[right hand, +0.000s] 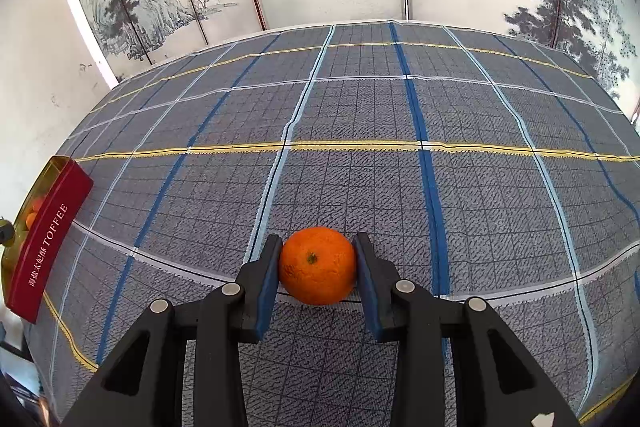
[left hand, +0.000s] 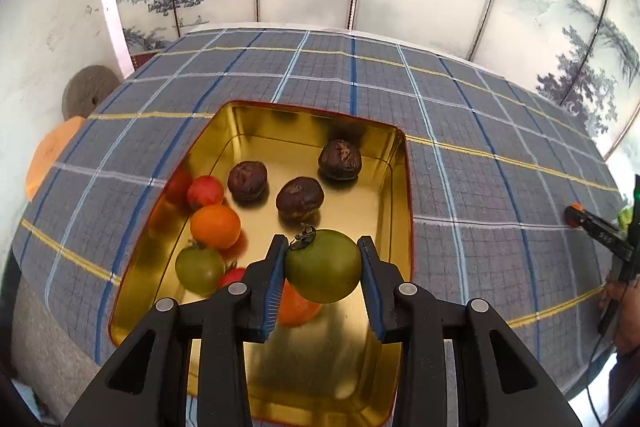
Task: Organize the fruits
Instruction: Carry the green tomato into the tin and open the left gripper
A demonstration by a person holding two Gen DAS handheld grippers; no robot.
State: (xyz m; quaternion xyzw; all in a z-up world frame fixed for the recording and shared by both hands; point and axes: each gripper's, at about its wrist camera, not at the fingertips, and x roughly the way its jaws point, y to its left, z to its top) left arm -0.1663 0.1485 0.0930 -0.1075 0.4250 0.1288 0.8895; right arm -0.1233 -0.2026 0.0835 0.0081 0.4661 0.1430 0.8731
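Well along, by the look of it. Already lying in the gold tin (left hand: 402,187): three dark wrinkled fruits (left hand: 300,198) toward the far half, and along the tin's left wall a red tomato (left hand: 205,191), an orange tomato (left hand: 215,226), a green tomato (left hand: 199,269), plus a bit of red and a larger orange fruit (left hand: 298,307) partly hidden nearer the camera.

Left tool (left hand: 323,261) poised over the near part of the tin, tilted down and forward, clenched on a second green tomato (left hand: 323,266) with its dried stem up; pads touching both sides. Whether hanging above the tin floor or resting on it, hard to tell. Probably a release still to come.

Right tool (right hand: 317,263) low over the plaid-covered table (right hand: 360,115), well to the right of the tin (right hand: 44,247), pointing across the cloth. Blue pads (right hand: 267,283) pressed against both flanks of a mandarin (right hand: 317,265), so gripping it; fruit seemingly at or just above the cloth. Likely still to be carried left to the tin.

No other loose fruit visible on the cloth in either view, so these two apparently the last.
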